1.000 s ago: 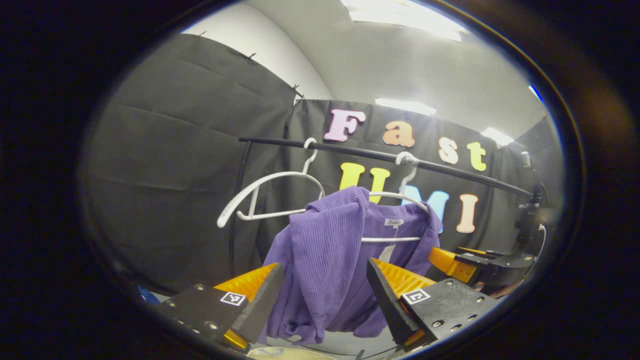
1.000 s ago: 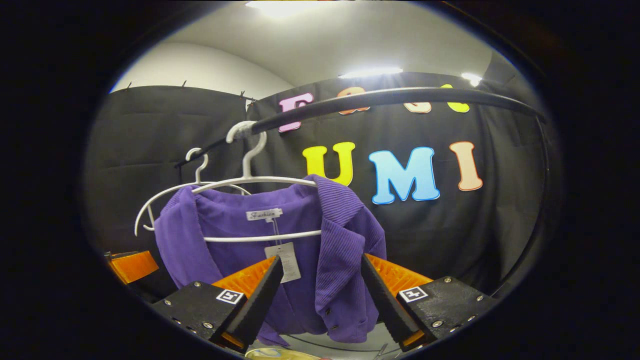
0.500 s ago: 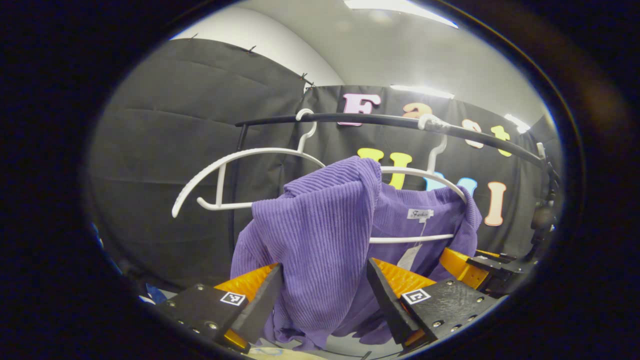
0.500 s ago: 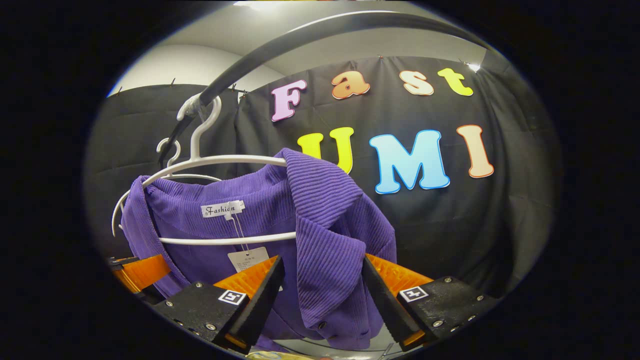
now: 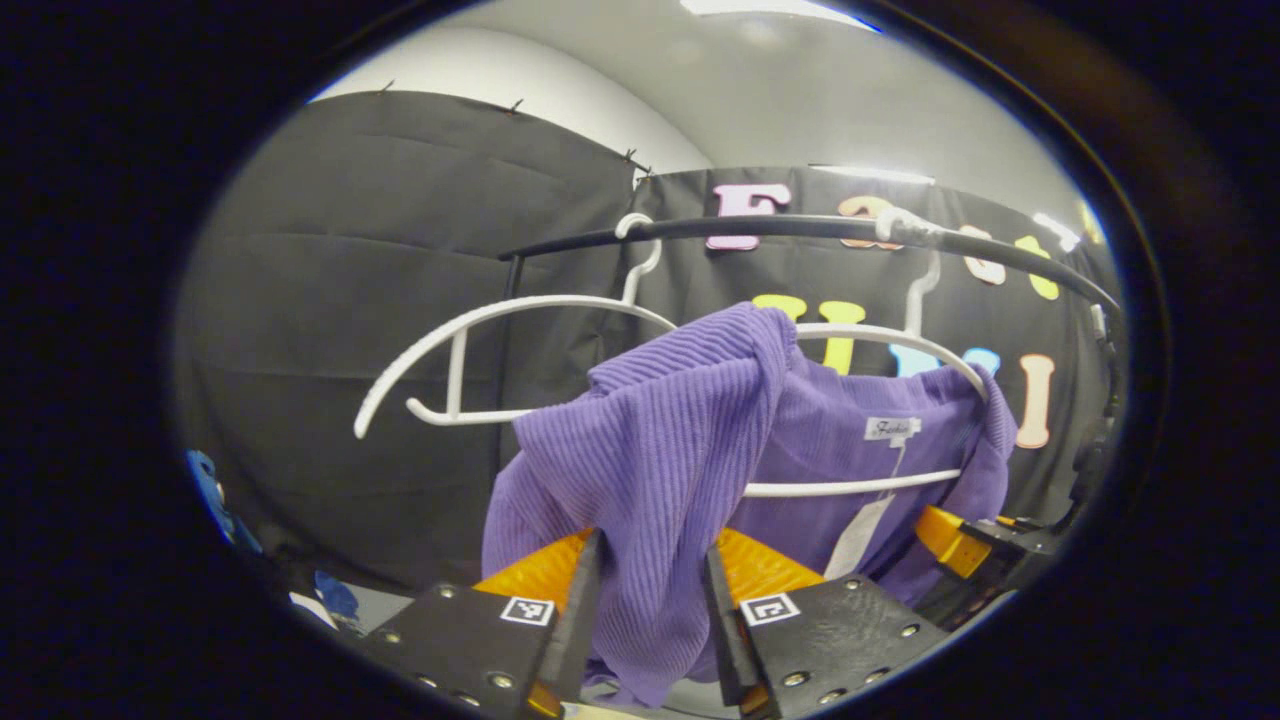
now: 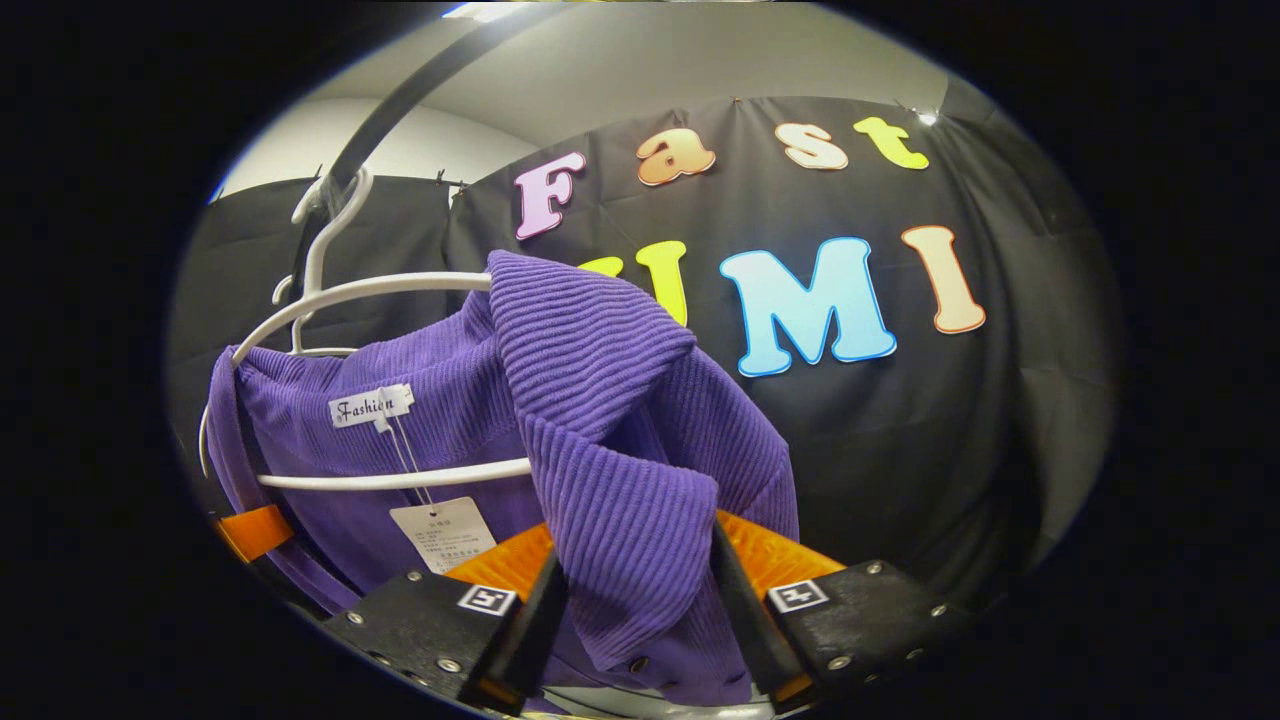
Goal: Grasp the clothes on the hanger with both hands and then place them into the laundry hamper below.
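left gripper (image 5: 645,610) and right gripper (image 6: 635,615) each pinch the purple ribbed shirt (image 5: 690,450) on its white hanger (image 6: 390,290); left gripper view adds a bare hanger (image 5: 480,330).

Jacket (image 5: 680,440) hangs on a hanger (image 5: 880,345) on the rail (image 5: 800,228); second hanger (image 5: 480,330) beside it on the same rail. Left claw (image 5: 648,600) straddles one shoulder fold, right claw (image 6: 635,600) the other. Booth wall behind.

A black rail (image 5: 800,228) curves across the booth, its upright post (image 5: 507,370) standing against the black cloth wall (image 5: 380,300). A second, bare white hanger (image 5: 480,360) hooks over it. Strip lights (image 5: 770,8) glow on the pale ceiling.
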{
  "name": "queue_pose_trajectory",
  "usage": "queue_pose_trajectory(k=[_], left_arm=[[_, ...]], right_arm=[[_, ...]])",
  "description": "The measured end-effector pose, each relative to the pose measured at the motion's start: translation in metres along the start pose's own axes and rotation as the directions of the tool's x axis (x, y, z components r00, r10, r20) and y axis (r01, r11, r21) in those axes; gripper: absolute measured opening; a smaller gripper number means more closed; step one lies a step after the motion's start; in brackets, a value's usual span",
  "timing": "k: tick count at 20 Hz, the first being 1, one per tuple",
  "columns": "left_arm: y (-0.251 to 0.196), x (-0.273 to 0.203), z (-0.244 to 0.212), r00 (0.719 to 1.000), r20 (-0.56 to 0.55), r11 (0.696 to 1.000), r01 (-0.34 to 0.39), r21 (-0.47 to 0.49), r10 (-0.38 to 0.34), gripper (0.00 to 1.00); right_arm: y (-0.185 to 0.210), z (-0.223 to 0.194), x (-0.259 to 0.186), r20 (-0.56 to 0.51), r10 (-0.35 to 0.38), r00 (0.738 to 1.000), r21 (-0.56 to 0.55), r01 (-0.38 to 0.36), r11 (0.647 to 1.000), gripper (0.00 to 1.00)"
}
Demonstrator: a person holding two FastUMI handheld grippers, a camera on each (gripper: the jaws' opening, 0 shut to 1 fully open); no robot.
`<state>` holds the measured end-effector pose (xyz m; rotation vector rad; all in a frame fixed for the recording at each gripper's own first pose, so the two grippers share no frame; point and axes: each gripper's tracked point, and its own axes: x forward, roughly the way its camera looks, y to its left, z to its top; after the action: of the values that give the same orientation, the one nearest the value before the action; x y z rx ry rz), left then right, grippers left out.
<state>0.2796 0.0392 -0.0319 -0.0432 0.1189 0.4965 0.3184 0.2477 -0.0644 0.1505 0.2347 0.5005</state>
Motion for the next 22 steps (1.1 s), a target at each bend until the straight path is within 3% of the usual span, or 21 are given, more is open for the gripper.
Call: queue_pose_trajectory(k=[1,2,3,4,5,7,8,9,15,19,22], left_arm=[[0.002,-0.002,-0.001,1.0,-0.004,1.0,-0.006,0.007,0.006,0.45],[0.01,0.0,-0.001,0.999,0.003,0.999,-0.042,0.008,0.042,0.36],[0.006,0.001,0.001,1.0,0.01,1.0,-0.01,-0.011,0.01,0.26],[0.002,-0.004,0.0,1.0,0.016,1.0,0.01,-0.025,-0.01,0.17],[0.005,-0.002,0.002,1.0,0.026,0.999,0.017,-0.036,-0.016,0.24],[0.008,-0.014,0.003,0.998,0.043,0.995,0.059,-0.081,-0.056,0.04],[0.009,-0.013,0.004,0.997,0.052,0.993,0.069,-0.092,-0.065,0.11],[0.01,-0.015,0.007,0.996,0.06,0.992,0.075,-0.103,-0.069,0.04],[0.031,-0.045,0.042,0.989,0.138,0.989,0.074,-0.125,-0.056,0.04],[0.056,-0.049,0.071,0.982,0.188,0.99,0.044,-0.134,-0.019,0.0],[0.08,-0.048,0.089,0.975,0.221,0.992,0.006,-0.123,0.022,0.04]], right_arm=[[-0.004,0.002,0.002,0.0,0.002,1.0,0.003,-0.002,1.0,0.57],[-0.007,0.004,0.005,0.003,0.008,1.0,0.01,-0.008,1.0,0.46],[-0.008,0.004,0.007,0.003,0.017,1.0,0.022,-0.017,1.0,0.29],[-0.007,0.006,0.007,0.006,0.045,0.999,0.036,-0.046,0.998,0.2],[-0.002,0.004,0.005,0.004,0.079,0.997,0.046,-0.079,0.996,0.07],[0.005,0.001,0.005,-0.008,0.141,0.99,0.046,-0.14,0.989,0.03],[0.002,0.003,0.004,-0.005,0.153,0.988,0.035,-0.153,0.988,0.02],[0.0,0.004,0.004,-0.006,0.162,0.987,0.023,-0.162,0.986,0.01],[-0.003,0.009,-0.016,0.038,0.161,0.986,-0.024,-0.16,0.987,0.01],[-0.008,0.022,-0.023,0.071,0.154,0.986,-0.034,-0.152,0.988,0.0],[-0.008,0.032,-0.03,0.097,0.159,0.982,-0.053,-0.154,0.987,0.01]])
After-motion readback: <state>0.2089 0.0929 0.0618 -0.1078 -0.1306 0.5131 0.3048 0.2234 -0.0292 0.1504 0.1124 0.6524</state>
